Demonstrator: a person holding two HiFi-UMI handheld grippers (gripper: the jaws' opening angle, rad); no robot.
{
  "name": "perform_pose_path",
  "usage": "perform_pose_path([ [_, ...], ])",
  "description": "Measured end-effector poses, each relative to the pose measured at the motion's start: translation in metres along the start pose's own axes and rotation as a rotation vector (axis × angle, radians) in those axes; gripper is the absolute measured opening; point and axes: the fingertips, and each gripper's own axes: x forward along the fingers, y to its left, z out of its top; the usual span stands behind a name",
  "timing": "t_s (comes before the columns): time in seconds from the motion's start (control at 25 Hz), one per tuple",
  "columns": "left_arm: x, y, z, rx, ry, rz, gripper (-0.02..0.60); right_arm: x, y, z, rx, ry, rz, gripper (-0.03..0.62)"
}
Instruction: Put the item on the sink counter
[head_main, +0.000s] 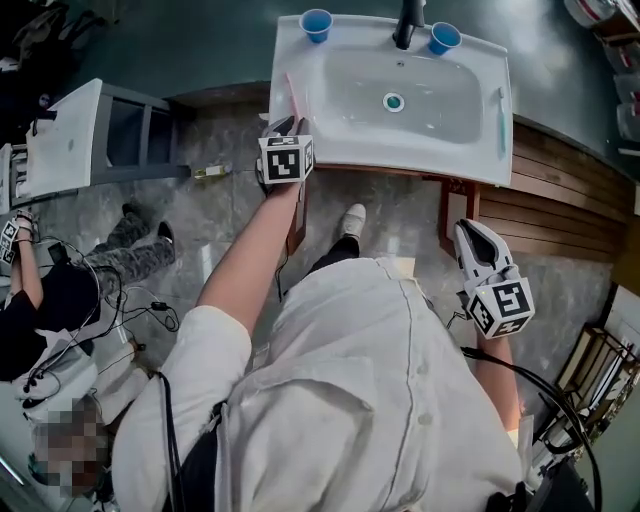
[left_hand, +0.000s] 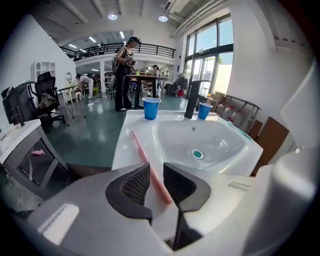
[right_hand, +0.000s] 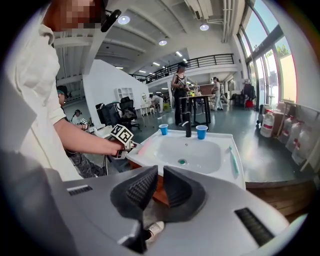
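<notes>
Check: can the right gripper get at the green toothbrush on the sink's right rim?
Probably yes. The green toothbrush lies alone on the sink counter's right rim with nothing over it, and the right gripper hangs empty just short of that side, jaws apart.

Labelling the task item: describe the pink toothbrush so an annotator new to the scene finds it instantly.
Find the white sink counter. On its left rim, just ahead of the left hand-held gripper, lies the pink toothbrush. Its only lookalike, the teal toothbrush, lies on the right rim.
</notes>
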Motion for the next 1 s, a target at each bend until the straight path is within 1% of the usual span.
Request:
perform_pose_path([
  [0.16,0.012,0.003,-0.006,0.007,0.03,0.004,0.072,0.006,-0.003,0.001,0.014,0.011,-0.027,0.008],
  [0.24,0.015,0.007,-0.009,0.01,0.031,0.022,0.072,0.008,-0.003,-0.001,0.023,0.017,-0.033,0.008],
  [0.36,0.016,0.013,-0.013,-0.005,0.025,0.056,0.071,0.01,0.0,-0.006,0.03,0.03,-0.028,0.008],
  [0.56,0.018,0.016,-0.017,-0.008,0.062,0.086,0.069,0.009,0.003,-0.007,0.029,0.017,-0.02,0.008],
  [0.64,0.018,0.014,-0.019,-0.011,0.077,0.084,0.052,0.002,0.003,-0.007,0.03,0.007,-0.021,0.008],
  [0.76,0.017,0.015,-0.018,-0.009,0.075,0.096,0.049,-0.012,-0.003,-0.013,0.032,-0.005,-0.029,0.008],
  [0.88,0.01,0.013,-0.019,-0.038,0.07,0.114,0.049,-0.03,-0.009,-0.027,0.045,-0.013,-0.039,0.008],
  [1.0,-0.007,0.0,-0.02,-0.045,0.049,0.121,0.049,-0.052,-0.013,-0.045,0.057,-0.018,-0.044,0.008],
])
